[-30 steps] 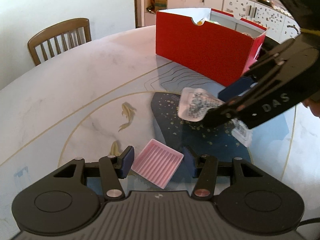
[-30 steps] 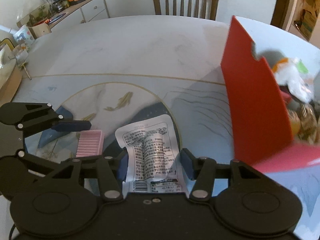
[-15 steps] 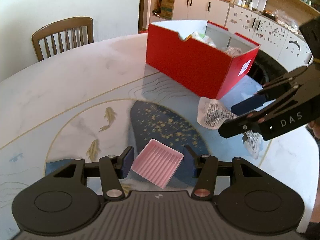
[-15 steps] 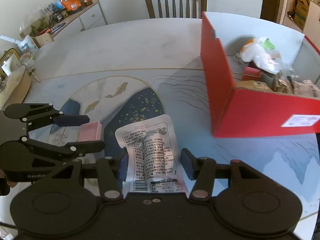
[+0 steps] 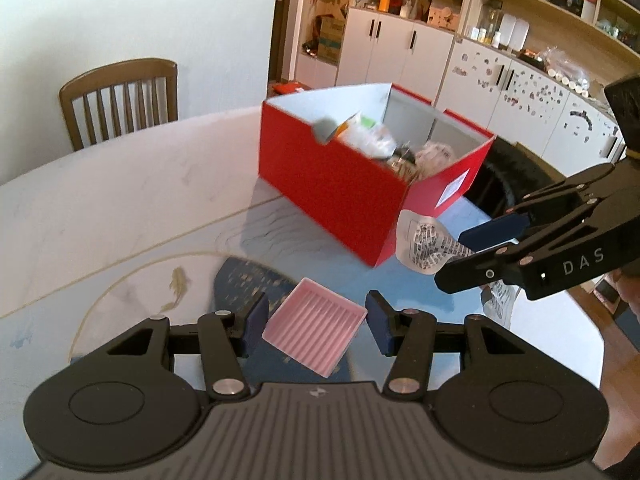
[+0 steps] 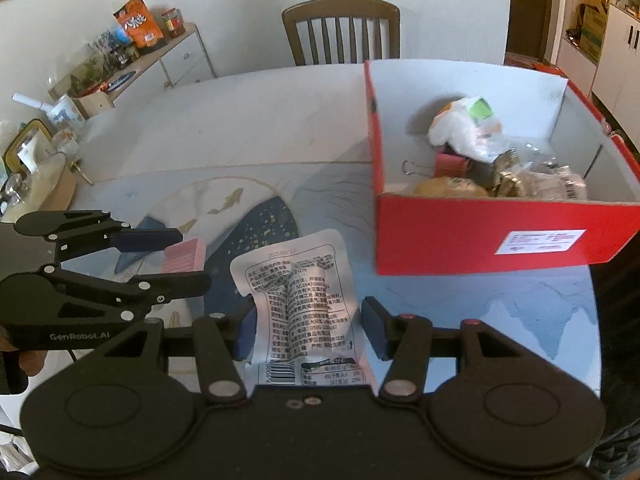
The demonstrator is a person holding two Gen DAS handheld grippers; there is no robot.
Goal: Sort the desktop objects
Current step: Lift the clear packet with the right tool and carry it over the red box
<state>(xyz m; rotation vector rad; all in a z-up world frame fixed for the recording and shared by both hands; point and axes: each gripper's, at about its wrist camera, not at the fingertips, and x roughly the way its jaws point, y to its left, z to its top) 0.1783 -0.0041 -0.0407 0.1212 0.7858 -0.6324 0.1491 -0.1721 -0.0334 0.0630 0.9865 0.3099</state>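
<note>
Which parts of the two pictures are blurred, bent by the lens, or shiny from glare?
Left wrist view: the red box is smeared by motion, the door frame and shelves curve from fisheye distortion, and the glossy table looks washed out. Right wrist view: the box is sharper, and the snack packet is sharp enough to show its print.

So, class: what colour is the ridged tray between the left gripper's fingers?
Pink. The ridged tray shows best in the left wrist view.
</note>
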